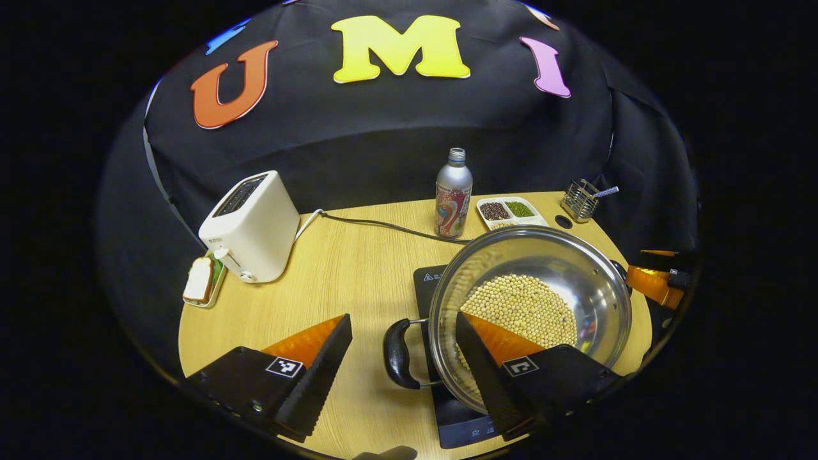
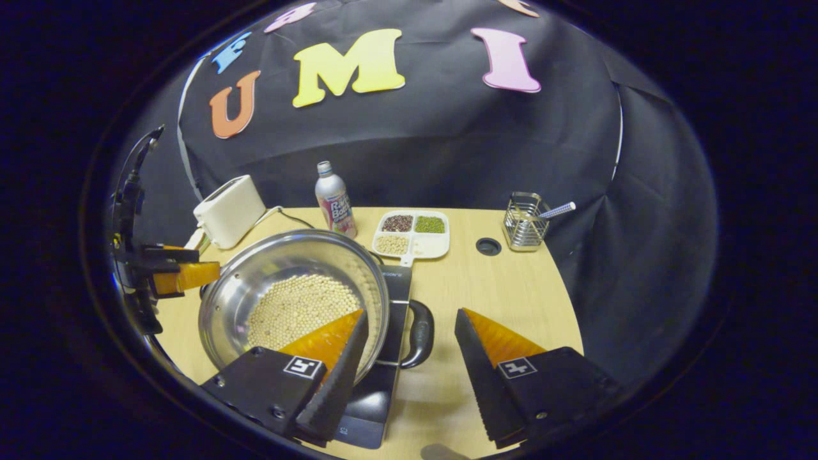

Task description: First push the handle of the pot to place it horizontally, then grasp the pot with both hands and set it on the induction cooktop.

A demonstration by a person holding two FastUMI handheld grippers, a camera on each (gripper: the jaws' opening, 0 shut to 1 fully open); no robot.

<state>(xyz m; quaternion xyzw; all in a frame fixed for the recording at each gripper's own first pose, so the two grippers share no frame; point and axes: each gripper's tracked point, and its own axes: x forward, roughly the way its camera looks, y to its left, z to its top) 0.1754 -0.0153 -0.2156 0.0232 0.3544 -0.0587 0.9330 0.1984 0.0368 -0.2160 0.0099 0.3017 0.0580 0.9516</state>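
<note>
Recording booth, black cloth wall (image 1: 383, 140), kitchenware table (image 1: 358, 268)

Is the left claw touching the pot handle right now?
Apart. The left gripper view shows the pot handle sitting inside the open left claw, a clear gap on each side.

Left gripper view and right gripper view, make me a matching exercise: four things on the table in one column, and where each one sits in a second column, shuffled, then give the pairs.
Things:
1. Round steel pot of pale beans
2. White toaster
3. White divided dish of grains
4. Wire mesh holder

Places:
A. Far right of the wooden table, beside a round hole
B. On the black induction cooktop
C. Far left, next to a sandwich
D. Back centre, right of the silver bottle

Pairs: 1-B, 2-C, 3-D, 4-A
</note>
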